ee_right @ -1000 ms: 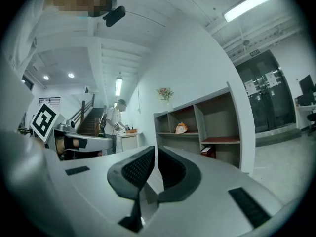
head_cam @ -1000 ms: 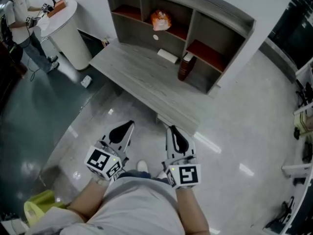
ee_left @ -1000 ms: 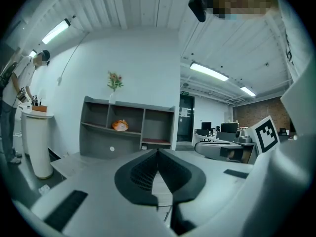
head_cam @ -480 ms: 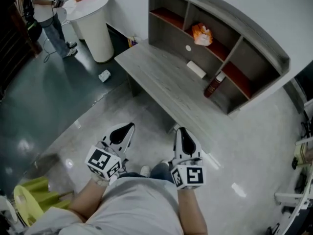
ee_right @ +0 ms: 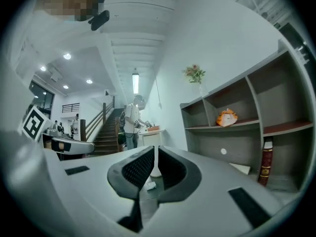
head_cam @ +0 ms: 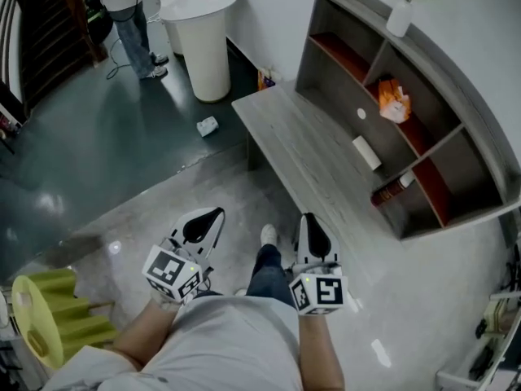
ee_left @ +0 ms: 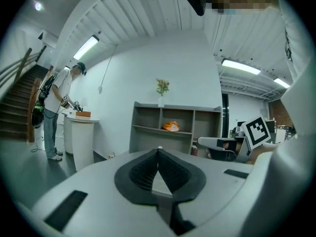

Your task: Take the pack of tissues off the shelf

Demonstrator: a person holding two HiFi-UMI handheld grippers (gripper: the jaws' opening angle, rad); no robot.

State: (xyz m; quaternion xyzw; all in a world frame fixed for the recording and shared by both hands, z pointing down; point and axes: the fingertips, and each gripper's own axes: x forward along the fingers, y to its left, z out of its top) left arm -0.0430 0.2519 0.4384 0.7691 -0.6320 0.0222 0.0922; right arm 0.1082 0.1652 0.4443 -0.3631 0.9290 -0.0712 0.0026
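Two grippers hang low in front of the person, and both are clenched on nothing.

Head view: the left gripper and the right gripper point forward over the floor, side by side. The shelf stands ahead and to the right, behind a desk. We take the orange pack of tissues to be the task's thing. It lies on a board in the middle compartment, well apart from both grippers. The right gripper is the nearer one. A white box lies on the desk below the pack, and a dark bottle stands further right.

Left gripper view: the jaws of the left gripper meet at the tips with nothing between them. The pack of tissues sits straight ahead, above the jaw line.

Right gripper view: the jaws of the right gripper stand together, leaving only a thin slit, empty. The pack of tissues lies up and to the right of them. It looks a little wider than tall, its longer side along the board.

We judge that the approach is not yet begun. The jaws must open before any grasp.
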